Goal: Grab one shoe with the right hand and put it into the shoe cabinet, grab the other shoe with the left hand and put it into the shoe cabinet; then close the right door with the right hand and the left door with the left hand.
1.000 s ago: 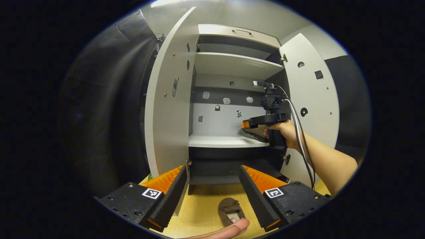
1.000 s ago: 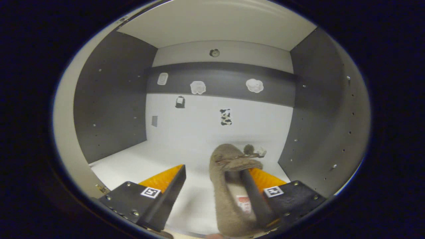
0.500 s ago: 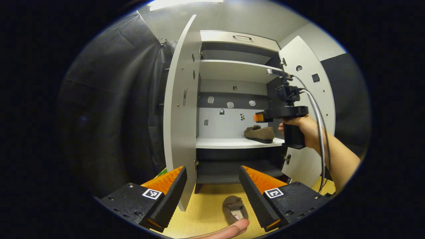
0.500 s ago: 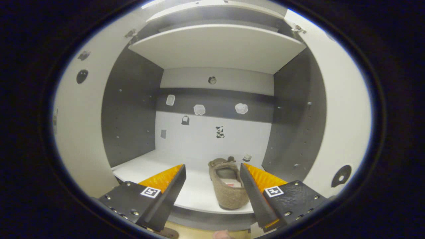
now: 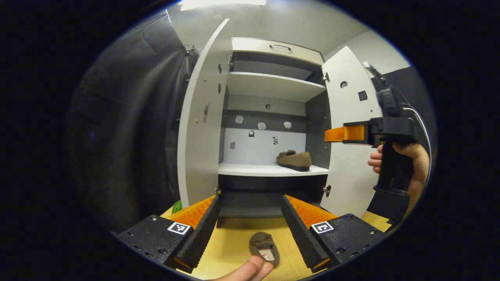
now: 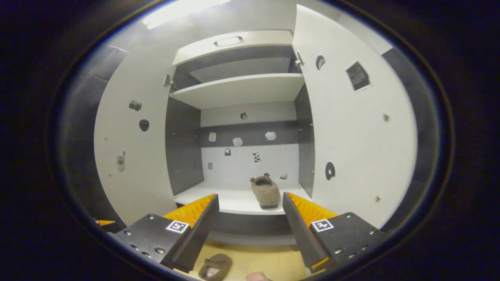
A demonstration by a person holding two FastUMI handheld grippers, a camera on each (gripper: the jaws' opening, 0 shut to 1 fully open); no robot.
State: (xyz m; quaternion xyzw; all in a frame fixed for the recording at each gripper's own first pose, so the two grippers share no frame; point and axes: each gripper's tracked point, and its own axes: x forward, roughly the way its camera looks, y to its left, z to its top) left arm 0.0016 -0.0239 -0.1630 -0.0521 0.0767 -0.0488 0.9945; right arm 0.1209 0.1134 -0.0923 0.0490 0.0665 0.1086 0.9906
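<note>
Both grippers, left gripper [image 5: 250,230] and right gripper [image 6: 250,230], gaped wide, empty; one shoe [image 6: 265,191] on cabinet shelf [image 6: 230,203], other shoe [image 5: 265,248] on floor below it.

A staged recording booth dressed as a home entryway. A white shoe cabinet [image 5: 269,117] with both doors open stands on a pale wooden floor [image 5: 234,246]; black cloth [image 5: 125,128] hangs left of the cabinet, a plain grey wall above it.

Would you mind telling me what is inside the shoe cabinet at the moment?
One brown shoe lies on the middle shelf of the shoe cabinet, towards its right side. The upper shelf looks bare from below; its top surface is hidden.
</note>
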